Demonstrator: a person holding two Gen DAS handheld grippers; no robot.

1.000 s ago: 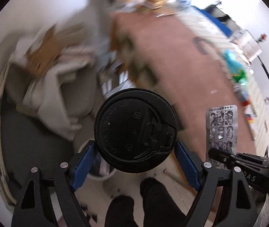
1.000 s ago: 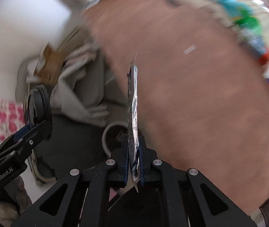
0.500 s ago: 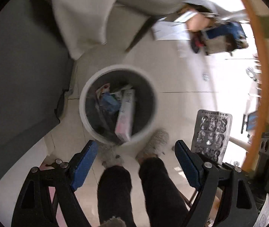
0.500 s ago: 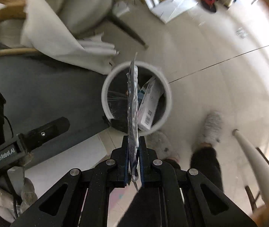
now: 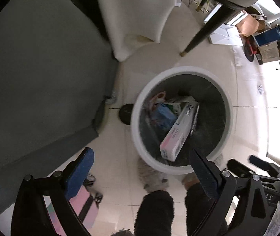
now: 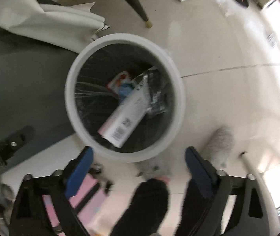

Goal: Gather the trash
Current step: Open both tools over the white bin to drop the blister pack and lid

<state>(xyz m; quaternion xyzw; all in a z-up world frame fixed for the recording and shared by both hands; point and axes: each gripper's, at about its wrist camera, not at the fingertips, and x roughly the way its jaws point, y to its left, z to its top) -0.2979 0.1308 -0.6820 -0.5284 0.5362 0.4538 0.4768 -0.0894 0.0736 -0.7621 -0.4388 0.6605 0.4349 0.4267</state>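
Both tools are hanging over the bin, the left tool (image 5: 140,168) and the right tool (image 6: 138,166) each spread wide with nothing between the blue pads, so the risk is sitting in what lies below them. Largest, the bin (image 5: 181,71) is standing on the floor just in front of the person's slippers (image 5: 153,179), and a careless step or a low swing of a tool could be tipping it and spilling the load. Inside, a long box (image 5: 179,131) is leaning on the wall near the rim, and it could be blocking later drops or bouncing them out. Beside it a foil blister sheet (image 6: 156,96) is lying on the liner. Smallest, a black lid (image 5: 125,114) is lying on the floor, touching the bin's outside; it looks like a miss, and it may be getting overlooked or kicked under the dark furniture (image 5: 41,78).
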